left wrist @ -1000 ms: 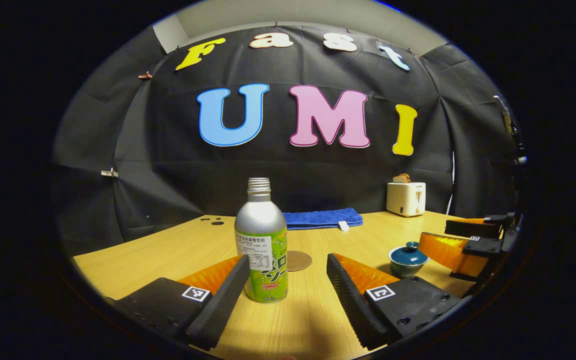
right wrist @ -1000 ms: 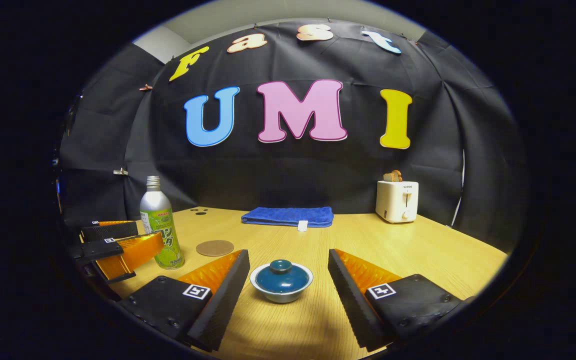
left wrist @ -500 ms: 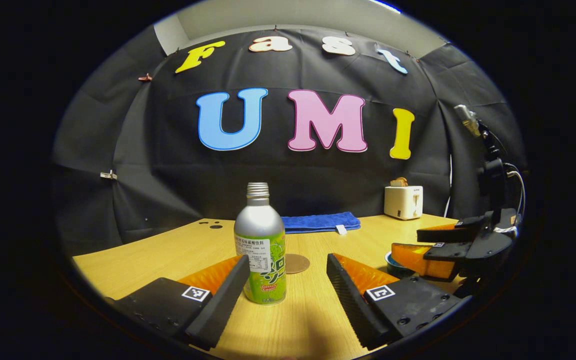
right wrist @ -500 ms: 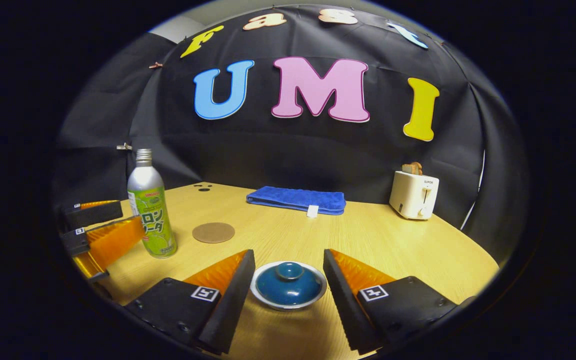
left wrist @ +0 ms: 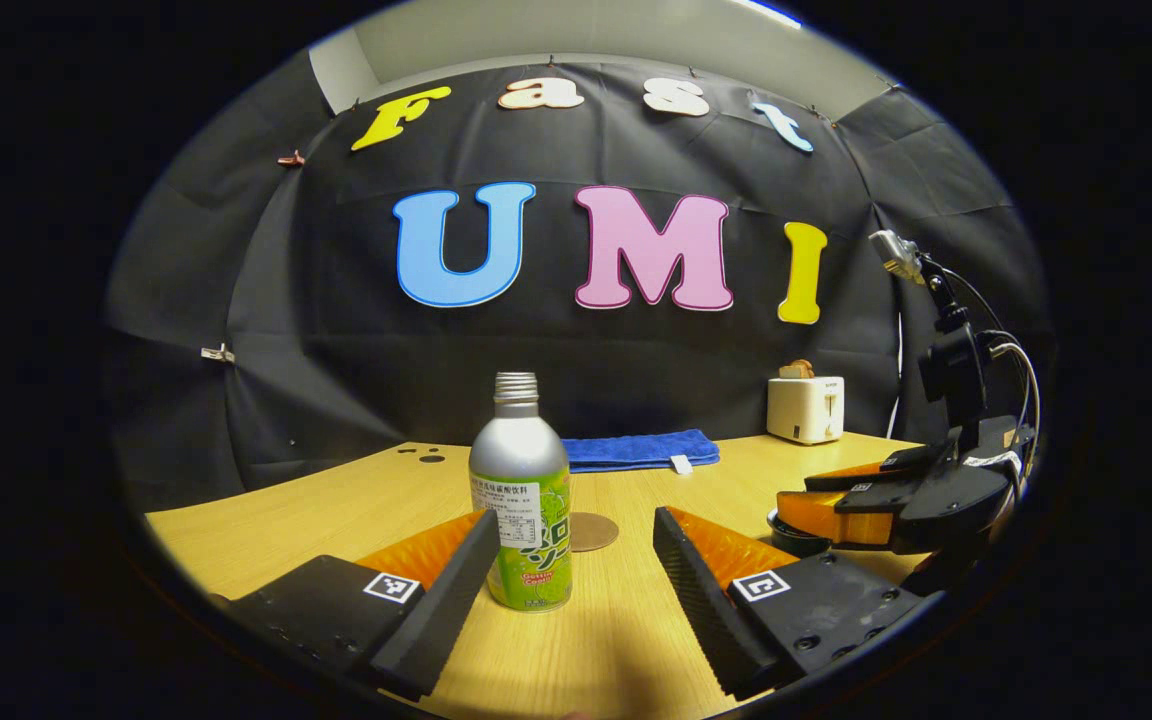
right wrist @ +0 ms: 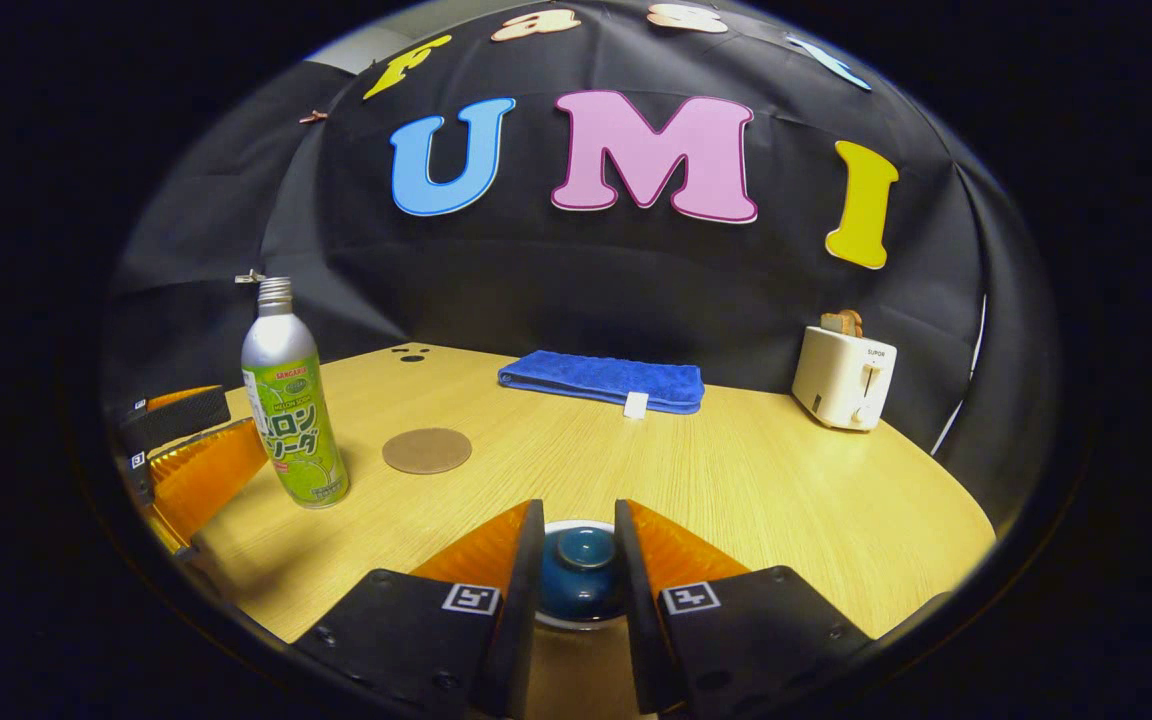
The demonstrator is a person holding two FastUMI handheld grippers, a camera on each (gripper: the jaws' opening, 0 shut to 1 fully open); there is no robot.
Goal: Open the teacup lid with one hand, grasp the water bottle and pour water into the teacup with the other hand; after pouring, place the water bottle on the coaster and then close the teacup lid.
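The silver and green water bottle (left wrist: 521, 520) stands upright with no cap, just ahead of my left gripper (left wrist: 574, 518). That gripper is open, and the bottle is close to its left finger without touching. A round brown coaster (left wrist: 591, 531) lies just behind the bottle. My right gripper (right wrist: 579, 512) is low over the teacup (right wrist: 576, 527), shut on the knob of the dark blue lid (right wrist: 583, 565). The lid rests on the cup. In the left gripper view, the right gripper (left wrist: 794, 495) covers most of the teacup (left wrist: 794, 542) at the right. The bottle (right wrist: 293, 410) and coaster (right wrist: 426, 450) stand to the left.
A folded blue towel (right wrist: 601, 382) lies at the back of the wooden table (right wrist: 786, 480). A white toaster (right wrist: 844, 378) with bread in it stands at the back right. My left gripper (right wrist: 221, 432) shows at the far left, beside the bottle.
My right gripper has come down over the teacup, and its fingers have closed from wide open onto the lid knob. The left gripper has barely moved.
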